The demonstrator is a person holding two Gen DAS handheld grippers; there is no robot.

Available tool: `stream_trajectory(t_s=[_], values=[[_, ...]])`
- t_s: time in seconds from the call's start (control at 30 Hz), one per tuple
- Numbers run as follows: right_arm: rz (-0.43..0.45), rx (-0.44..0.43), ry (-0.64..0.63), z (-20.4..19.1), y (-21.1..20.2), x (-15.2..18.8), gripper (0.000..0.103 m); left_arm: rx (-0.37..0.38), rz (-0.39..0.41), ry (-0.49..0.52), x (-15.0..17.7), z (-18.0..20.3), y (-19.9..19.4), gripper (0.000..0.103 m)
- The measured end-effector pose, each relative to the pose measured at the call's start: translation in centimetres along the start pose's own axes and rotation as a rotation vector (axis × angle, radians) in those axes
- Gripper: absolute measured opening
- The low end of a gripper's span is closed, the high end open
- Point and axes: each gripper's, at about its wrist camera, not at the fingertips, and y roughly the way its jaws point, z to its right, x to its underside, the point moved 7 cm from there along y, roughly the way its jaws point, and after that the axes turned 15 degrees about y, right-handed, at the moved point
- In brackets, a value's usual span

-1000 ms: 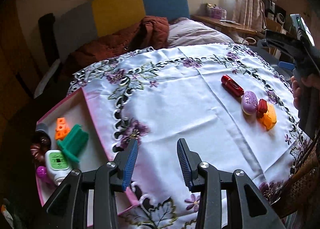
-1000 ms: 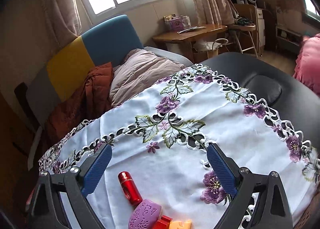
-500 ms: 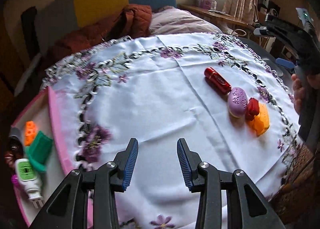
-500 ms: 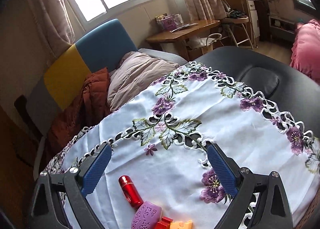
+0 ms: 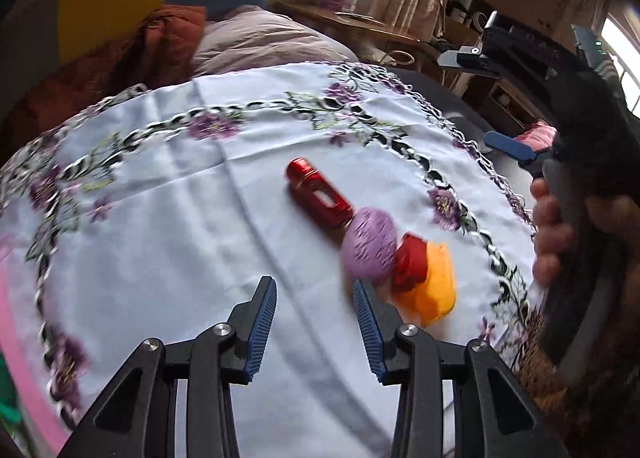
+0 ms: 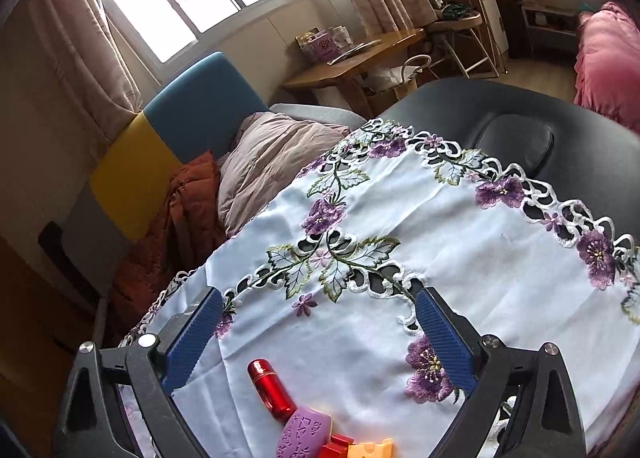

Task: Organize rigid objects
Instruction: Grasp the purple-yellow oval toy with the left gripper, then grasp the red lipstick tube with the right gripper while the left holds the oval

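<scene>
Left gripper (image 5: pixel 314 298) closing in on the row of toys, nothing picked up.

Its jaws are partly spread and empty. Just ahead on the embroidered white tablecloth (image 5: pixel 168 226) lie a red metallic cylinder (image 5: pixel 318 196), purple patterned egg (image 5: pixel 370 248), red block (image 5: pixel 410 262) and orange wedge (image 5: pixel 438 284). Next, probably straddle one and pinch. The right gripper (image 6: pixel 318 332) hangs wide apart, empty.

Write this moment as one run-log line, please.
left claw: open, empty | right claw: open, empty | red metal cylinder, purple egg-shaped toy: on embroidered tablecloth
</scene>
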Motion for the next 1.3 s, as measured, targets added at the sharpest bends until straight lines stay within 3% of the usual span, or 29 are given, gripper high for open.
stream_trajectory(t_s=[0.27, 0.43, 0.53, 0.8, 1.0, 1.13, 1.3], values=[[-0.018, -0.016, 0.018, 0.1, 0.2, 0.1, 0.098, 0.046, -0.054, 0.065, -3.4, 2.7, 4.3, 0.04], [-0.035, -0.022, 0.028, 0.2, 0.5, 0.2, 0.098, 0.068, -0.106, 0.094, -3.5, 3.6, 6.8, 0.043], [-0.04, -0.023, 0.028, 0.2, 0.6, 0.2, 0.098, 0.093, -0.11, 0.055, -3.1, 3.3, 7.4, 0.042], [-0.058, -0.014, 0.024, 0.3, 1.1, 0.4, 0.098, 0.046, -0.06, -0.02, 1.6, -0.1, 3.5, 0.041], [-0.14, 0.005, -0.033, -0.3, 2.5, 2.1, 0.098, -0.076, -0.014, -0.064, 6.9, -2.7, -0.6, 0.037], [-0.207, 0.02, -0.101, -1.0, 3.5, 3.9, 0.098, -0.1, 0.022, -0.091, 9.3, -3.3, -2.2, 0.034], [-0.3, 0.037, -0.222, -2.2, 4.7, 6.8, 0.092, -0.113, 0.042, -0.096, 9.7, -3.5, -2.2, 0.032]])
